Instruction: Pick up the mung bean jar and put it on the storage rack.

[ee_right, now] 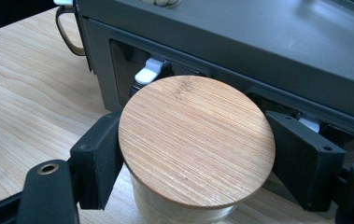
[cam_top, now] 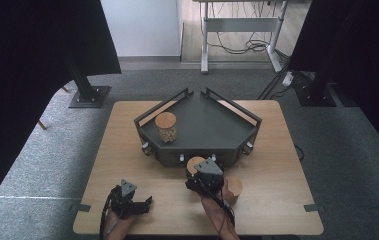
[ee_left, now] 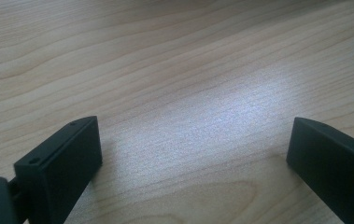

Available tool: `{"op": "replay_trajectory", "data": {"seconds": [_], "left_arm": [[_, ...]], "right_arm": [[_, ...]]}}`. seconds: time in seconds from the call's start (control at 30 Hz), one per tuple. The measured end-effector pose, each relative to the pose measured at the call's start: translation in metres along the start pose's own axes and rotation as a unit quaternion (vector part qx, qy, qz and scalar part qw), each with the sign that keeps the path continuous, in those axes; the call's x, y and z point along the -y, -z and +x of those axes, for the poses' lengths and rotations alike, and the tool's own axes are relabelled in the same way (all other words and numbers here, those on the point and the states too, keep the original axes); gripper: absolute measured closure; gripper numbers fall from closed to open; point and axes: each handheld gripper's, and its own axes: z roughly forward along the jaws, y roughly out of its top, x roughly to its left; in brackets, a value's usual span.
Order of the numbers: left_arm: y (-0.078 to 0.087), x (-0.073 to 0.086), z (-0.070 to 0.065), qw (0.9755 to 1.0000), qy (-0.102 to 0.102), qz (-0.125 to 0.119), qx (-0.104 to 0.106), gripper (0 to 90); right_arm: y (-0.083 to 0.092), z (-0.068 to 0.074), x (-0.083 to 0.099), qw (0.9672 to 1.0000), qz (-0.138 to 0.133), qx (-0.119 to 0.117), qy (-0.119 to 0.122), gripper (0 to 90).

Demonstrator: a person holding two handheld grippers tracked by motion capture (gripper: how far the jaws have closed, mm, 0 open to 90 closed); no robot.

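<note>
Pale wooden table (cam_top: 127, 150) — grey carpet (cam_top: 337, 140) around, dark tray (cam_top: 202, 125) on it.

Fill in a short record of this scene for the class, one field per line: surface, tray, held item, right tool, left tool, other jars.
surface: light wooden table
tray: dark grey angular metal tray with rails, at the table's far middle
held item: glass jar with round bamboo lid, just in front of the tray's front wall
right tool: shut on the jar below its lid
left tool: open, nothing between its jaws, over bare table
other jars: one bamboo-lidded jar with pale contents on the tray's left part; one bamboo-lidded jar beside the right hand
</note>
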Motion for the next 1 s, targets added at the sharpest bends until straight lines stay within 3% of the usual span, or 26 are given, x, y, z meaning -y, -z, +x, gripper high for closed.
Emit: {"op": "replay_trajectory", "data": {"seconds": [1.0], "left_arm": [[0.000,0.000,0.000,1.0000,0.000,0.000,0.000,3.0]], "right_arm": [[0.017,-0.024,-0.033,0.9992,-0.003,-0.035,0.017,23.3]]}}
